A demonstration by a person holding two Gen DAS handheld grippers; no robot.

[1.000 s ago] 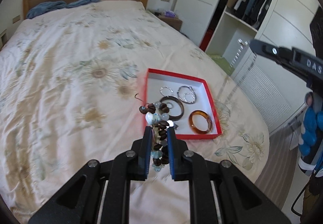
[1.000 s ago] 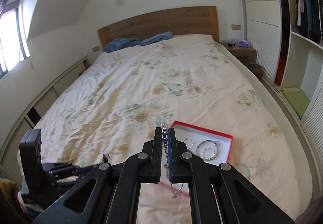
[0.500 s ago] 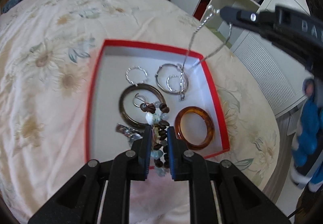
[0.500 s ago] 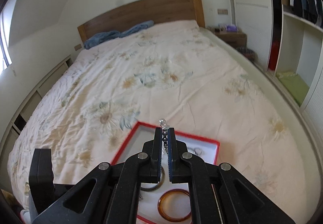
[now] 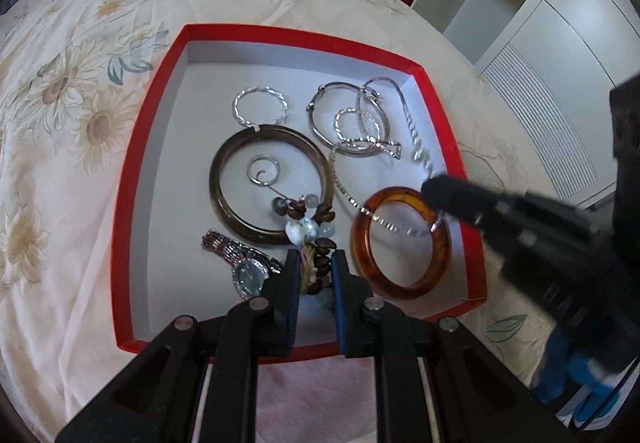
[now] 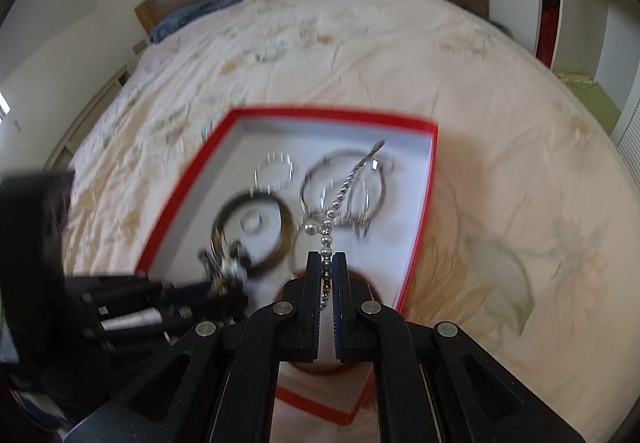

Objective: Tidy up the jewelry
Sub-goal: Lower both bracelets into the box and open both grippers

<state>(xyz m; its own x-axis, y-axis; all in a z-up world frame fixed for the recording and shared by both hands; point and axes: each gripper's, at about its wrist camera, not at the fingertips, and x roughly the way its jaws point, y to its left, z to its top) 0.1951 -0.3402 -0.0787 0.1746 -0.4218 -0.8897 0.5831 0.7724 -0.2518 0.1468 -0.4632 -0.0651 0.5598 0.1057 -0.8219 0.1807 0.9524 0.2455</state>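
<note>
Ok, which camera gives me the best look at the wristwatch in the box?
The left wrist view: the wristwatch lies sharp in the red box, beside the left hand-held gripper. In the right wrist view that gripper covers its spot, and the frame is motion-blurred.

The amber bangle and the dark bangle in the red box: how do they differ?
The amber bangle is translucent orange-brown; the dark bangle is olive-brown. The amber bangle has a silver chain across it; the dark bangle has a silver spiral inside it. Both lie flat in the red box.
</note>
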